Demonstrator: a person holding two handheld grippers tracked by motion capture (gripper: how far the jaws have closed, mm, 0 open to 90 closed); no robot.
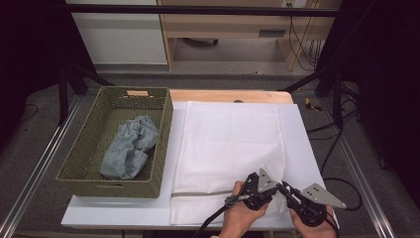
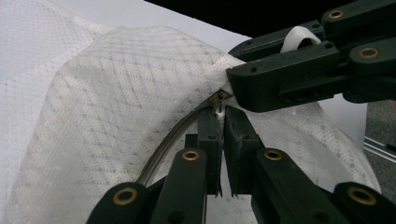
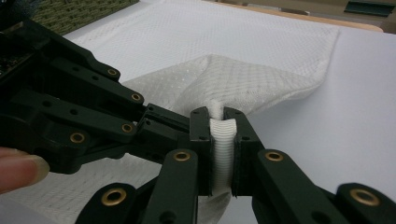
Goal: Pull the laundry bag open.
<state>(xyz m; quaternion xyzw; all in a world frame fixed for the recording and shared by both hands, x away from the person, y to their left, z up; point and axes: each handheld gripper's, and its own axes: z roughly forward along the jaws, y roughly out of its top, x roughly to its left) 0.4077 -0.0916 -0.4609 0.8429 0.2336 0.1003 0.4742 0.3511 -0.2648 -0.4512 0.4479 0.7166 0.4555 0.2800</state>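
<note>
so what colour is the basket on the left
Olive green woven basket, clearest in the high view.

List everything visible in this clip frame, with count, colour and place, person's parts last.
mesh laundry bag: one, white, flat on the board, near-right corner lifted
zipper: one, grey, along the bag's near edge
jeans: one, pale blue, crumpled in the basket
basket: one, olive woven, left of the bag
board: one, white, on the table
left claw: black, shut at the zipper pull
right claw: black, shut on the bag's white tab
hands: two, at the near edge
</note>
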